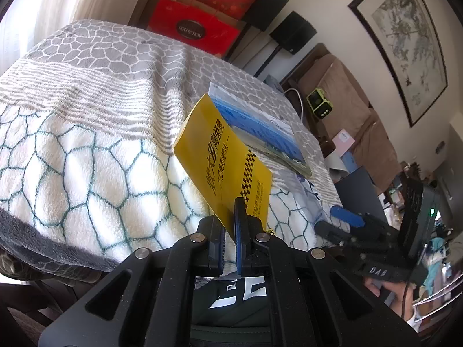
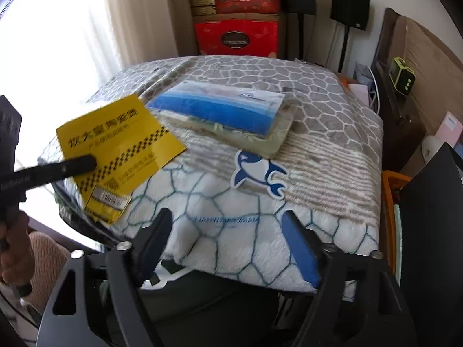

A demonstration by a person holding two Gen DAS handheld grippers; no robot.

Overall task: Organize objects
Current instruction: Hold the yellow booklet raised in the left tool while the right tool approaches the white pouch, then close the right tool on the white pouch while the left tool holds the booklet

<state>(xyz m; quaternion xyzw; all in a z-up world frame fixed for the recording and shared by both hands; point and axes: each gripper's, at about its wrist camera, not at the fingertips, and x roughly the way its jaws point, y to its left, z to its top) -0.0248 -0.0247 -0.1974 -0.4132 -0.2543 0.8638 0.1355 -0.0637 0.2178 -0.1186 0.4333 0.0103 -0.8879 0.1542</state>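
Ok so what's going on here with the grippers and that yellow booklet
A person is tidying things on a blanket-covered table with a handheld gripper in each hand. The left gripper is shut on the yellow booklet, holding it lifted above the blanket. The right gripper is open and empty, hovering over the near edge. A blue and white plastic-wrapped booklet stack lies flat further back, and a blue whale sticker lies just in front of it.
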